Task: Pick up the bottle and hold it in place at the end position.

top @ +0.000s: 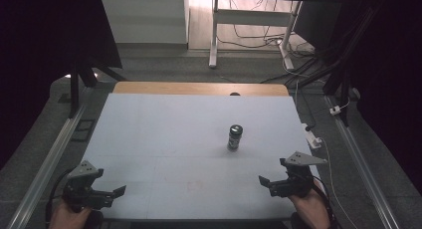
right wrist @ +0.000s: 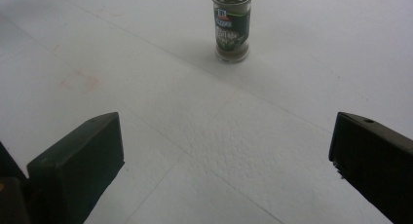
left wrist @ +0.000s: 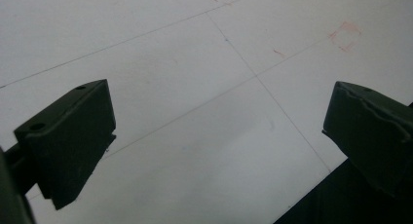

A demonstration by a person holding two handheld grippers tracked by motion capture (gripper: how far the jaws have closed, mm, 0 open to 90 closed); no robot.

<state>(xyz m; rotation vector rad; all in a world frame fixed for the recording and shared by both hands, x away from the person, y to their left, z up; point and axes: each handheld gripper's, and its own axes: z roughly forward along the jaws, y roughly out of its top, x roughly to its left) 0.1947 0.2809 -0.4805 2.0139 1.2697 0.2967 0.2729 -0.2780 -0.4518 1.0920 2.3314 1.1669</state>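
Note:
A small glass spice jar (top: 235, 138) with a dark cap and a green label stands upright on the white table (top: 164, 139), right of its middle. The right gripper view has the spice jar (right wrist: 232, 27) at the top, well ahead of the jaws. My right gripper (top: 271, 183) rests near the front right edge, open and empty, pointing left. My left gripper (top: 115, 194) sits at the front left corner, open and empty, pointing right. Bare table lies between the jaws of the left gripper (left wrist: 219, 136) and of the right gripper (right wrist: 226, 156).
A faint reddish mark (left wrist: 346, 36) stains the table near its front middle. A white power strip (top: 312, 134) with a cable lies off the right edge. Metal rails (top: 50, 159) run along both sides. A desk frame (top: 214, 35) and cables stand on the floor beyond.

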